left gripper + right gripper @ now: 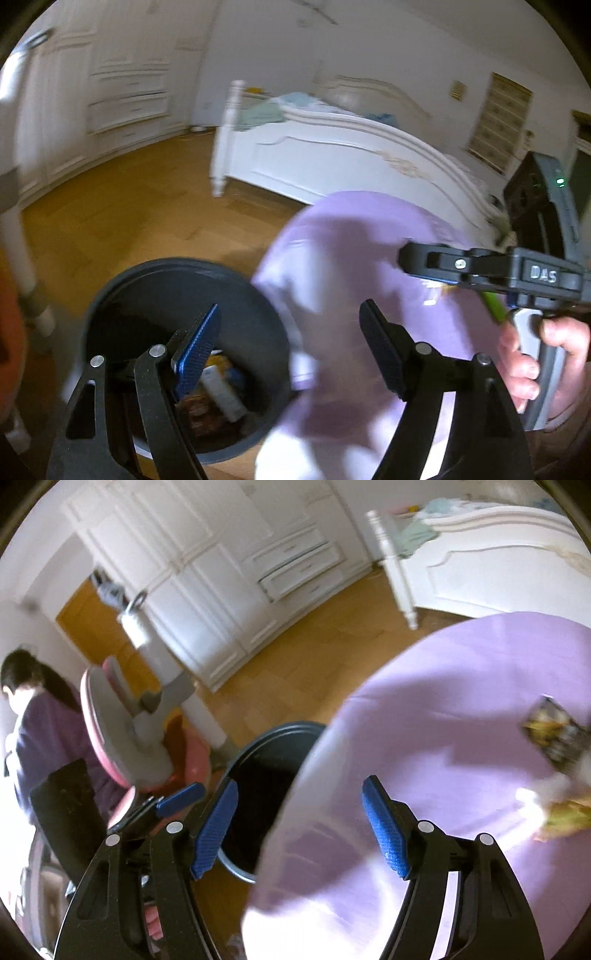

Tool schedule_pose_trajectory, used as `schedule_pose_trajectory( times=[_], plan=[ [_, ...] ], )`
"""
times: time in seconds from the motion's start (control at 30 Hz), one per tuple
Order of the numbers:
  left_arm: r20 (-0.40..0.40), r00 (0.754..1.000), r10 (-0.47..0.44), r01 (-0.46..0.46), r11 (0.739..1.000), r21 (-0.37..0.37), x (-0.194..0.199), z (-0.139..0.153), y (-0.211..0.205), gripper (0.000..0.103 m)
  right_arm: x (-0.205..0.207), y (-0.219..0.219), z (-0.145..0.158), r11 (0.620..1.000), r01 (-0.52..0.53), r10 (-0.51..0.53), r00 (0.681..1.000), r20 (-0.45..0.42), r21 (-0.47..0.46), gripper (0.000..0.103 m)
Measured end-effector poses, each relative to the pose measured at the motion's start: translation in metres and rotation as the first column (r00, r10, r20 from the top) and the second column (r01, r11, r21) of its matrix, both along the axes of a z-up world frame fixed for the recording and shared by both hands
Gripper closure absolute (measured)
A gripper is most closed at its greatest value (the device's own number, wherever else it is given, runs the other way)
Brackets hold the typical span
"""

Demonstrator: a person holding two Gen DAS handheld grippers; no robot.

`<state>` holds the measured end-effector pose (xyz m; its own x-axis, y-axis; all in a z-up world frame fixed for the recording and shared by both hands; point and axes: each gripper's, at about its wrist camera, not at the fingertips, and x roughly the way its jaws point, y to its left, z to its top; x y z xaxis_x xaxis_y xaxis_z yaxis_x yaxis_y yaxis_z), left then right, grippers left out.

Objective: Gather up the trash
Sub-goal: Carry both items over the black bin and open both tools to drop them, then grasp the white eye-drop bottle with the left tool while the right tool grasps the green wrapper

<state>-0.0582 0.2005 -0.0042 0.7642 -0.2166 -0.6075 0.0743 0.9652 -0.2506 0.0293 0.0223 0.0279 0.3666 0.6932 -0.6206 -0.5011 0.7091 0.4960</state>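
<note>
A dark round trash bin (177, 295) stands on the wooden floor beside a round table with a purple cloth (351, 258). It holds a white bottle (225, 395) and some wrappers. My left gripper (291, 347) is open and empty over the bin's rim and the table edge. My right gripper (303, 827) is open and empty above the table edge (443, 709), with the bin (266, 775) below to the left. It also shows side-on in the left wrist view (406, 254). A dark wrapper (557, 734) and a yellow-green wrapper (565, 816) lie on the cloth at the right.
A white bed (351, 155) stands behind the table. White wardrobes (221, 583) line the far wall. A pink and grey chair (125, 731) and a person in purple (40, 731) are to the left of the bin. A white table leg (22, 258) stands at the left.
</note>
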Motion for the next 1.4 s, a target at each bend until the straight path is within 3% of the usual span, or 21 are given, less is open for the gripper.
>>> schedule_pose_trajectory(
  times=[0.3, 0.43, 0.57, 0.73, 0.9, 1.0, 1.07, 1.17, 1.23, 1.4],
  plan=[
    [-0.009, 0.978, -0.207, 0.207, 0.978, 0.001, 0.040, 0.009, -0.099, 0.027, 0.001, -0.125, -0.003, 0.979, 0.201, -0.201, 0.979, 0.038, -0.020, 0.033],
    [-0.028, 0.962, -0.272, 0.272, 0.962, -0.002, 0.059, 0.010, -0.131, 0.027, -0.002, -0.171, -0.007, 0.956, 0.271, -0.263, 0.961, 0.086, -0.110, 0.033],
    [-0.067, 0.941, -0.332, 0.328, 0.942, -0.066, 0.088, 0.012, -0.160, 0.027, 0.001, -0.209, -0.020, 0.907, 0.342, -0.319, 0.939, 0.131, -0.247, 0.033],
    [-0.116, 0.919, -0.378, 0.372, 0.926, -0.068, 0.122, 0.006, -0.204, 0.027, 0.010, -0.227, -0.043, 0.869, 0.361, -0.348, 0.932, 0.102, -0.337, 0.033],
    [-0.183, 0.912, -0.368, 0.369, 0.929, -0.030, 0.149, -0.008, -0.233, 0.027, 0.014, -0.234, -0.055, 0.861, 0.338, -0.319, 0.941, 0.113, -0.381, 0.032],
    [-0.211, 0.908, -0.362, 0.361, 0.931, -0.048, 0.164, -0.017, -0.239, 0.029, 0.017, -0.234, -0.057, 0.856, 0.335, -0.314, 0.942, 0.118, -0.393, 0.032],
    [-0.234, 0.906, -0.353, 0.351, 0.935, -0.050, 0.170, -0.022, -0.241, 0.044, 0.017, -0.233, -0.056, 0.855, 0.330, -0.307, 0.944, 0.121, -0.400, 0.032],
    [-0.266, 0.905, -0.333, 0.338, 0.941, -0.029, 0.178, -0.031, -0.245, 0.059, 0.017, -0.231, -0.055, 0.848, 0.330, -0.304, 0.944, 0.131, -0.415, 0.037],
    [-0.273, 0.905, -0.326, 0.329, 0.944, -0.035, 0.180, -0.034, -0.249, 0.061, 0.018, -0.232, -0.055, 0.837, 0.335, -0.303, 0.942, 0.144, -0.433, 0.043],
    [-0.252, 0.914, -0.318, 0.324, 0.946, -0.017, 0.176, -0.033, -0.249, 0.062, 0.015, -0.240, -0.053, 0.852, 0.346, -0.320, 0.938, 0.132, -0.392, 0.051]
  ],
)
